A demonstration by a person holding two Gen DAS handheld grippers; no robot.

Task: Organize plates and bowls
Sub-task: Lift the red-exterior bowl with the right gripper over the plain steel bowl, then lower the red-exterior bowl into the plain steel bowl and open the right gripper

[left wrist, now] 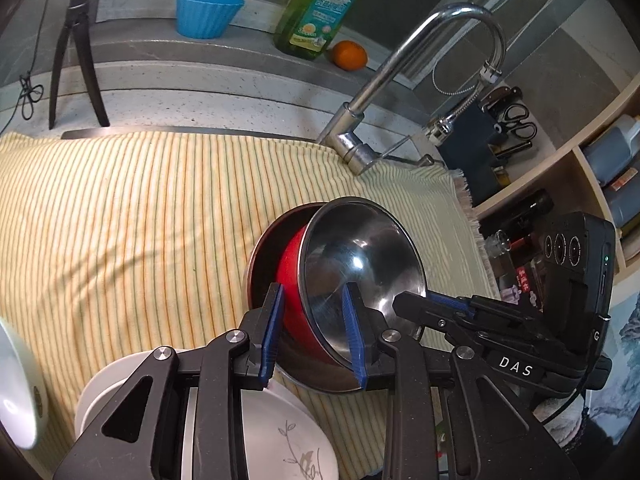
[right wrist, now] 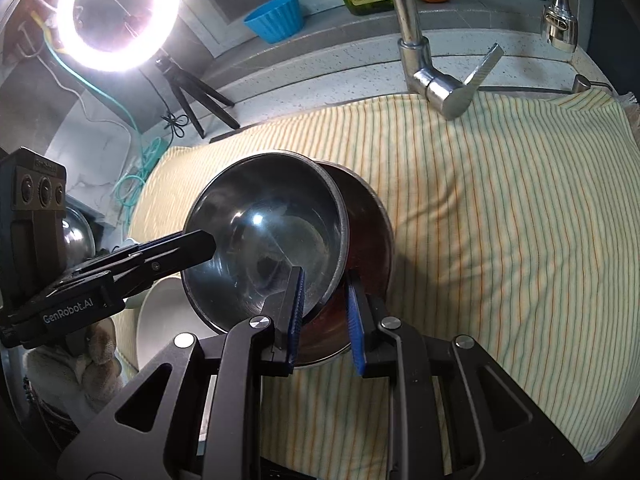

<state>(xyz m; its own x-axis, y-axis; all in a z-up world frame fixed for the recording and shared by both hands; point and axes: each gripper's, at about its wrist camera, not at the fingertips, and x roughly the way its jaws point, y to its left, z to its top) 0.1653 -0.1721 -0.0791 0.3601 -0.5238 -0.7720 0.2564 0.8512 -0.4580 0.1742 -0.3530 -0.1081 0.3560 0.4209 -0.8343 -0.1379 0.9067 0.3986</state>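
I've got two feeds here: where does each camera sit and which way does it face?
Left wrist: rides the left tongs, facing the faucet; tongs straddle the steel bowl rim; right tongs enter from the right.
Right wrist: rides the right tongs, facing the ring light; left tongs, gloved hand show.
Shared: bowl, striped cloth, orange.

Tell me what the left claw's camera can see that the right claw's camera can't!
Only the left view shows the white leaf-patterned plate, the shelf of bottles and the scissors. Only the right view shows the glowing ring light and a gloved hand. Both show the tilted steel bowl leaning in the red bowl, the striped cloth, faucet, blue cup, orange, and each other's claw.
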